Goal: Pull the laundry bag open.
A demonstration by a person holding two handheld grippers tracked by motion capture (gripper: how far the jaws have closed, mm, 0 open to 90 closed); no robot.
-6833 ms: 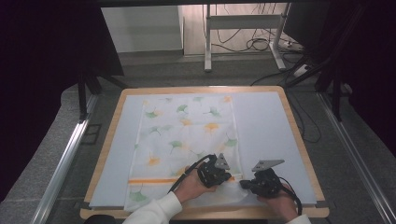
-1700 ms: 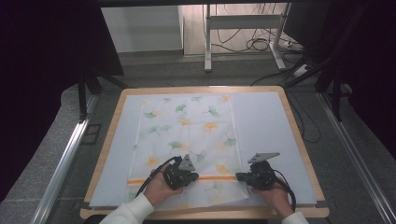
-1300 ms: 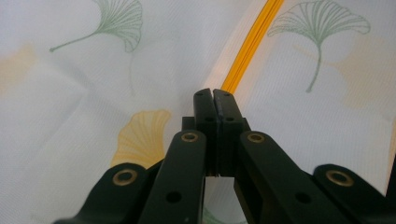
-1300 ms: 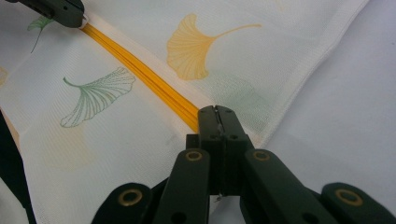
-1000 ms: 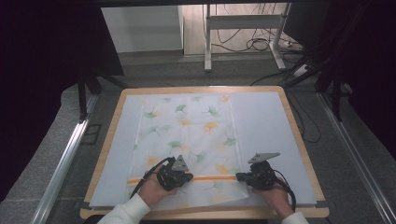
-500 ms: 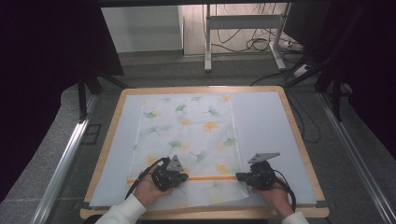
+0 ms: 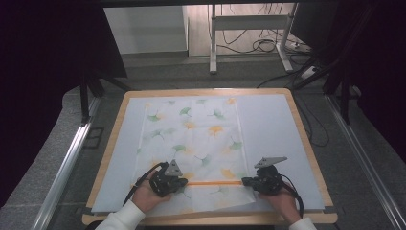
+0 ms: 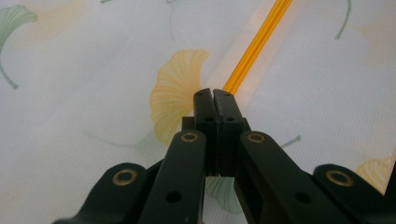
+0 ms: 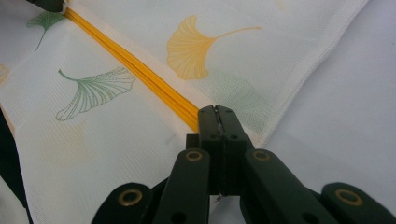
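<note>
The cloth, white with green and yellow ginkgo leaves, lies spread flat on the pale sheet that covers the table, somewhat left of the middle. An orange stripe runs across its near end, and the strip of cloth nearer to me than the stripe reaches the sheet's front edge.

My left hand comes in low from the bottom, sleeve showing, and rests on the cloth at the stripe's left end. My left tongs point right along the stripe. In the left gripper view the left tongs' jaws stand pressed together with their tips right at the stripe, down on the fabric; I cannot tell whether any cloth is pinched between them.

My right hand sits near the cloth's right edge, with my right tongs pointing left toward the other pair. In the right gripper view the jaws are together as well, their tips at the stripe's end just inside the cloth's hem. Whether they nip the fabric I cannot tell either.

The two pairs face each other along the stripe, well apart.
</note>
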